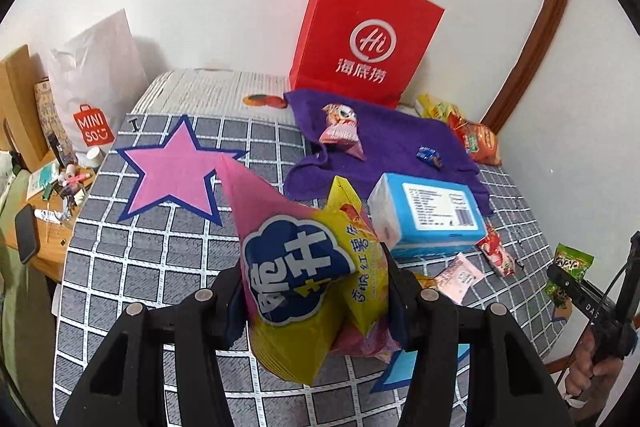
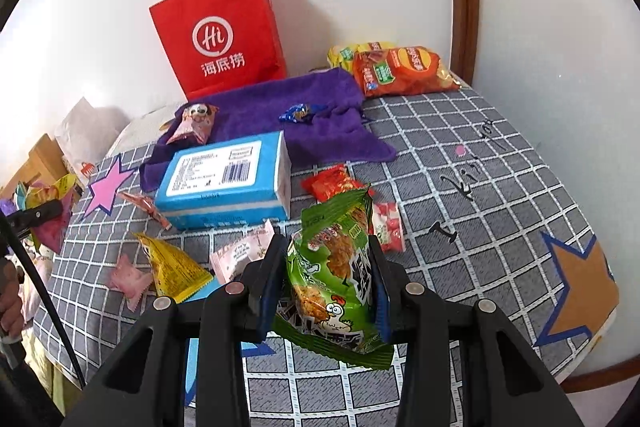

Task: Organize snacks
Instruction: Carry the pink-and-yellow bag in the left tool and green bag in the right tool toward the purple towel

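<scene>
My left gripper (image 1: 316, 291) is shut on a pink and yellow snack bag (image 1: 304, 259) with a blue cloud logo, held above the checked tablecloth (image 1: 160, 251). My right gripper (image 2: 326, 291) is shut on a green snack packet (image 2: 336, 267) printed with a cartoon chicken, also lifted off the table. Loose snacks lie below: a yellow packet (image 2: 176, 267), pink candy packets (image 2: 240, 255), red packets (image 2: 336, 183), an orange chip bag (image 2: 404, 71). A red paper bag (image 2: 220, 39) stands upright against the back wall.
A blue tissue box (image 2: 224, 183) lies mid-table beside a purple towel (image 2: 280, 115) with a pink snack (image 2: 192, 125) and a blue candy (image 2: 300, 113) on it. Star stickers: pink (image 1: 172, 171), orange (image 2: 580, 291). A cluttered desk (image 1: 48, 187) stands left of the table.
</scene>
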The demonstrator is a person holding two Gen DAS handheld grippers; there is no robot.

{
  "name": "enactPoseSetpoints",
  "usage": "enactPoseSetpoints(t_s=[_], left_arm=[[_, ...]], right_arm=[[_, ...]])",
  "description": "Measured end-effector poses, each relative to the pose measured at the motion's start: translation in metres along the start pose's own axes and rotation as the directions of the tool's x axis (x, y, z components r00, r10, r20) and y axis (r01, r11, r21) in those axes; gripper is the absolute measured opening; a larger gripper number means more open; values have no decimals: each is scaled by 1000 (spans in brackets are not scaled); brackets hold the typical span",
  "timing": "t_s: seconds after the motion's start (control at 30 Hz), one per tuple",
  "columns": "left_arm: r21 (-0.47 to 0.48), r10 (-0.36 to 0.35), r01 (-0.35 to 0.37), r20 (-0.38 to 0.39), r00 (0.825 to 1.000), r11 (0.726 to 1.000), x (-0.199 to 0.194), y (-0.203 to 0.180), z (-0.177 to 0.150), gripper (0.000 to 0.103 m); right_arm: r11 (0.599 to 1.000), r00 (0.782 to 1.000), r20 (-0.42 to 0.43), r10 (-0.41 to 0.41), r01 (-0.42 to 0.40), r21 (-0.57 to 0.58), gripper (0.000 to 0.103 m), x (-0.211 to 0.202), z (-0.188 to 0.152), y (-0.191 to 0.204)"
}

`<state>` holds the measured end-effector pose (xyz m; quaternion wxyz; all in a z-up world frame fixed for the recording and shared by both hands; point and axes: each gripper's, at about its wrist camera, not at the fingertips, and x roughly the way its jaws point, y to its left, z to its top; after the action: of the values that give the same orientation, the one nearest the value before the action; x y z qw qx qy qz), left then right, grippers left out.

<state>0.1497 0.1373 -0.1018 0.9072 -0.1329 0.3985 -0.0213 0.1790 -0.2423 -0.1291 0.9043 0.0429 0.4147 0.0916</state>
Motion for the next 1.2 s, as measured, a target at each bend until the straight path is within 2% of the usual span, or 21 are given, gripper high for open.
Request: enactPoseSetpoints(t_s=[0.47, 1.2], left_arm=[[17, -13, 12, 62, 998, 1000, -28, -14, 16, 53], [63, -10, 4, 93, 996, 998, -26, -43, 56, 53]], right_arm=[[1000, 998, 57, -20, 19, 8, 38, -23, 34, -5], [999, 993, 119, 17, -13, -36, 38, -24, 87, 12]])
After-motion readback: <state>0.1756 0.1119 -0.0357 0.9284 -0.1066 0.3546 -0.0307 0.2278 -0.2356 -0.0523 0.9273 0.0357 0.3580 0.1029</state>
